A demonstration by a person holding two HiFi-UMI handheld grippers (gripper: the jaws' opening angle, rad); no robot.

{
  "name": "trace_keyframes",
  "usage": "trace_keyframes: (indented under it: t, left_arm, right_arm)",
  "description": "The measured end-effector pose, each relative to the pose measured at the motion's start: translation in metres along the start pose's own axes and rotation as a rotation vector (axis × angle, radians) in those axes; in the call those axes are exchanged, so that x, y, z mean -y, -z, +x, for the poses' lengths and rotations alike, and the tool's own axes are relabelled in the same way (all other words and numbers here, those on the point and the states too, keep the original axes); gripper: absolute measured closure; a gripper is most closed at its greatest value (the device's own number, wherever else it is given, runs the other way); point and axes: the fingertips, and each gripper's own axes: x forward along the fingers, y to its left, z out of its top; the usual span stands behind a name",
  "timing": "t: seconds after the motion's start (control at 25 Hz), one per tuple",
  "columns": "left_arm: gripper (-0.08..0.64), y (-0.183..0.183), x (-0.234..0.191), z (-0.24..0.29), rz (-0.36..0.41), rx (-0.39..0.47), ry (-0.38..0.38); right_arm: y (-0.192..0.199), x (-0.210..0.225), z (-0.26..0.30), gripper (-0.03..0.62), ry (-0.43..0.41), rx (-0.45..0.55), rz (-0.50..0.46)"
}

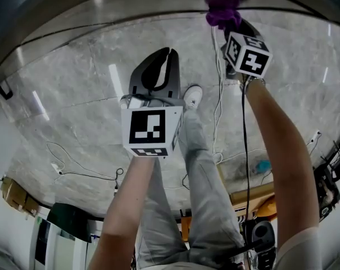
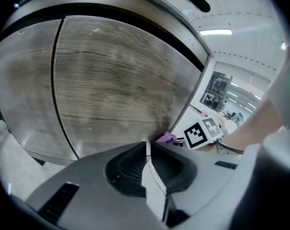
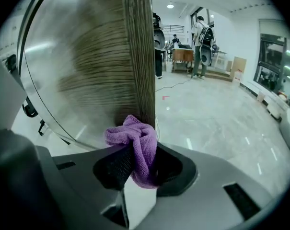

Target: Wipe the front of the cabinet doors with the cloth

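Note:
The purple cloth (image 3: 137, 147) is bunched between the jaws of my right gripper (image 3: 141, 163), which is shut on it. The cloth presses against the lower right edge of the wood-grain cabinet door (image 3: 135, 56). In the head view the cloth (image 1: 221, 10) sits at the top, just ahead of the right gripper (image 1: 231, 28). My left gripper (image 1: 163, 61) hangs lower and to the left, away from the cabinet, jaws shut with nothing in them. From the left gripper view (image 2: 147, 146) I see two cabinet doors (image 2: 121, 75) with a dark seam between them, and the cloth (image 2: 166, 138) at the lower right corner.
A person's grey trouser legs (image 1: 198, 184) and white shoe (image 1: 192, 96) stand on the marble floor (image 1: 74, 111). Cables (image 1: 217, 106) trail across it. Cardboard boxes (image 1: 15, 196) lie at the lower left. People and desks (image 3: 192, 47) stand far off beyond the cabinet.

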Motion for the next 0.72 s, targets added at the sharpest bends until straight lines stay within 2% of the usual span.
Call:
trace_keyframes:
  t: [0.12, 0.36, 0.52, 0.72]
  left_arm:
    - [0.526, 0.005, 0.004, -0.004, 0.017, -0.012, 0.027]
    - [0.528, 0.019, -0.024, -0.021, 0.020, -0.029, 0.027]
    - [0.528, 0.032, -0.065, -0.040, 0.003, -0.036, 0.000]
    - [0.528, 0.049, -0.121, -0.074, -0.004, -0.055, -0.030]
  right_arm:
    - [0.001, 0.006, -0.005, 0.472, 0.030, 0.011, 0.010]
    - [0.029, 0.001, -0.020, 0.472, 0.126, 0.000, 0.130]
    - [0.058, -0.041, -0.019, 0.472, 0.120, -0.034, 0.110]
    - [0.083, -0.123, -0.008, 0.472, 0.079, -0.059, 0.120]
